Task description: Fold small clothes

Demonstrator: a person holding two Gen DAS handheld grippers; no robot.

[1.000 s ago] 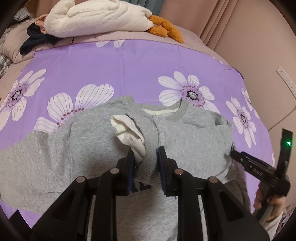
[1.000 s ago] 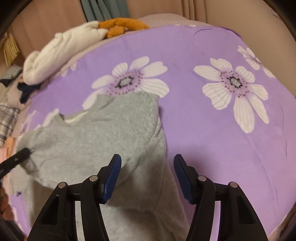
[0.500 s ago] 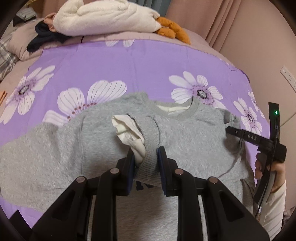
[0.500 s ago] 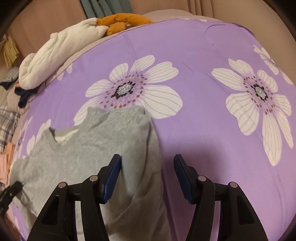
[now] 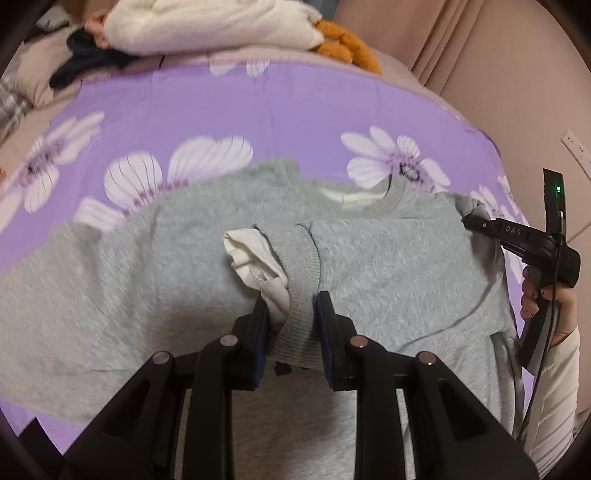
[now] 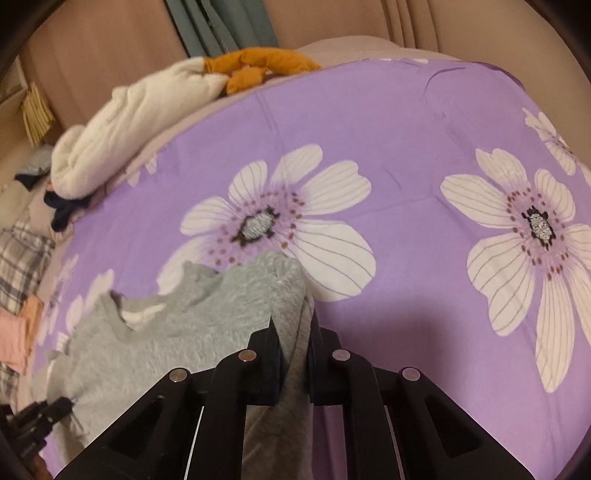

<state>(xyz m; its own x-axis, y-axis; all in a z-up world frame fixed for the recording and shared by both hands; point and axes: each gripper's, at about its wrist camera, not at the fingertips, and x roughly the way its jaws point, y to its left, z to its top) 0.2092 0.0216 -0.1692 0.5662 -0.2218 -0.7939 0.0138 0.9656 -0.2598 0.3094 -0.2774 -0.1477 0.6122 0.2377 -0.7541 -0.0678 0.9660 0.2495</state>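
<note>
A small grey sweatshirt (image 5: 388,266) lies spread on the purple flowered sheet (image 5: 258,110), neck away from me, with a white lining showing at the collar. My left gripper (image 5: 291,306) is shut on the ribbed cuff (image 5: 299,266) of a sleeve laid across the chest, a white inner cuff poking out beside it. My right gripper (image 6: 293,332) is shut on the sweatshirt's shoulder edge (image 6: 291,295), the grey cloth (image 6: 177,332) bunched between its pads. From the left wrist view that right gripper (image 5: 467,221) pinches the garment's right shoulder, held by a hand (image 5: 532,291).
A cream blanket (image 5: 207,22), an orange cloth (image 5: 343,44) and dark clothes (image 5: 88,62) are piled at the far edge of the bed. Plaid and pink fabric (image 6: 18,288) lie at the left. A beige wall (image 5: 517,74) with an outlet stands at right.
My right gripper moved onto the sweatshirt's shoulder edge and closed on it. The left gripper kept its hold on the cuff and sank a little.
</note>
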